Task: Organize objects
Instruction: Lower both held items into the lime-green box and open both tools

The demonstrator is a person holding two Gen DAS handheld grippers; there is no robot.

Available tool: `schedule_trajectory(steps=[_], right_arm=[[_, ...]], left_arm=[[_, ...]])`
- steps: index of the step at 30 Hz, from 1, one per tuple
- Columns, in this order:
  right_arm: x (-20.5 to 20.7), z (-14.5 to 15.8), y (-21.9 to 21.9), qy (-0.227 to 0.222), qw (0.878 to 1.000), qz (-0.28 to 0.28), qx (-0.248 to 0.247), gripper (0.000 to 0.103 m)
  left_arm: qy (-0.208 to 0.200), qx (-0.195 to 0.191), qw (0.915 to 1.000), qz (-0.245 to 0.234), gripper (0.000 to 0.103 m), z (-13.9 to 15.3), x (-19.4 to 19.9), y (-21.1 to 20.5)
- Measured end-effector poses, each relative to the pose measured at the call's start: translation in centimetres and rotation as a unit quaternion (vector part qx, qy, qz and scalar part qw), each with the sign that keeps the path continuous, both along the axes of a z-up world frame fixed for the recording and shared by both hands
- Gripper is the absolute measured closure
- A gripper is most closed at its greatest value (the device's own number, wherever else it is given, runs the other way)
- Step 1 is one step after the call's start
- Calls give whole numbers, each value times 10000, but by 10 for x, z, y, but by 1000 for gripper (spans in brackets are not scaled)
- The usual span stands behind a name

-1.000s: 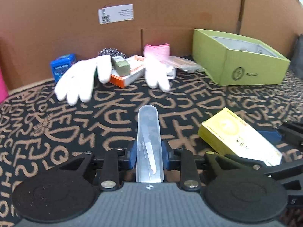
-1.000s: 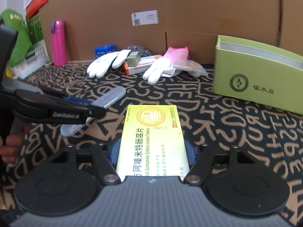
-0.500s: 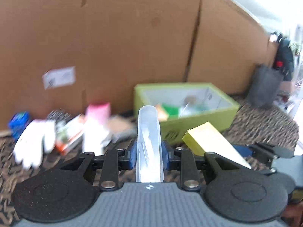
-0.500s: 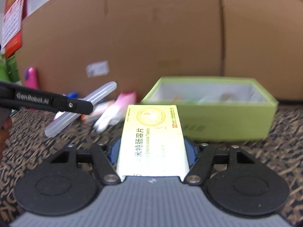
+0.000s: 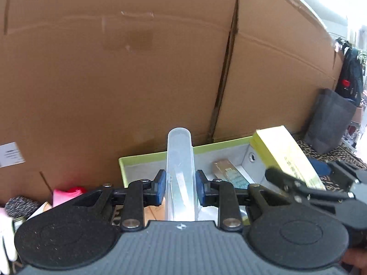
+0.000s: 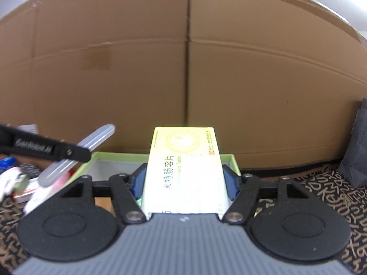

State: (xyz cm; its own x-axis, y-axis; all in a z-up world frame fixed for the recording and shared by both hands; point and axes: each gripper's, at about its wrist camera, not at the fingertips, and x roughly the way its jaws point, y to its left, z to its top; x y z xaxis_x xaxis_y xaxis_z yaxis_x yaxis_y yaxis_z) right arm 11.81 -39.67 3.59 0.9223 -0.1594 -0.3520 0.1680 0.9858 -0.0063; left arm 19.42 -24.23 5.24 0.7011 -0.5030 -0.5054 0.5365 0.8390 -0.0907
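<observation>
Cardboard wall (image 5: pixel 114 68) behind green box (image 5: pixel 146 160), clear case (image 5: pixel 180 171).

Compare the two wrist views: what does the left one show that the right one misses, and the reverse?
Left only: a small brown packet lying inside the green box, and a dark backpack hanging at far right. Right only: the printed top of the yellow box and the patterned tablecloth. Both: the left tongs shut on the clear tube, the right tongs on the yellow box, the cardboard wall, and the green box.
</observation>
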Motion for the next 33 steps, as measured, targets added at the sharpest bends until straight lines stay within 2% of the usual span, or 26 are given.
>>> schedule_trajectory(steps=[8,11,12,13,14,15,16,18,23,29,33], right_arm=[[57,-30,-25,454,9986,-193,-188,38],[66,-40,-32,541,9977,-298,-276,37],[68,-43,-33,578,9971,-325,-372,34],[69,-46,-33,618,9964,-327,-471,28],[67,-48,-34,620,9964,-244,-518,17],[64,-48,-33,574,9968,-168,-522,5],[59,-48,-32,507,9970,-163,-559,0],[45,-46,-28,289,9972,-177,-671,0],[3,-34,-16,-223,9984,-28,-528,0],[-22,-21,8,-349,9977,220,-529,0],[-44,-19,18,-389,9976,388,-416,0]], left_arm=[[148,169,9997,43,75,-24,28,-19],[278,64,9996,53,75,-33,37,-22],[294,-53,9995,35,74,-35,38,-20],[286,-183,9994,-5,64,-38,38,-18],[277,-279,9992,-12,39,-40,37,-14],[241,-325,9992,15,26,-38,37,-16],[143,-358,9992,68,17,-39,33,-13],[-50,-355,9993,108,17,-39,25,-8],[-141,-385,9989,244,17,-33,10,7],[-185,-358,9988,278,17,-17,-21,22],[-193,-195,9984,487,17,-12,-43,46]])
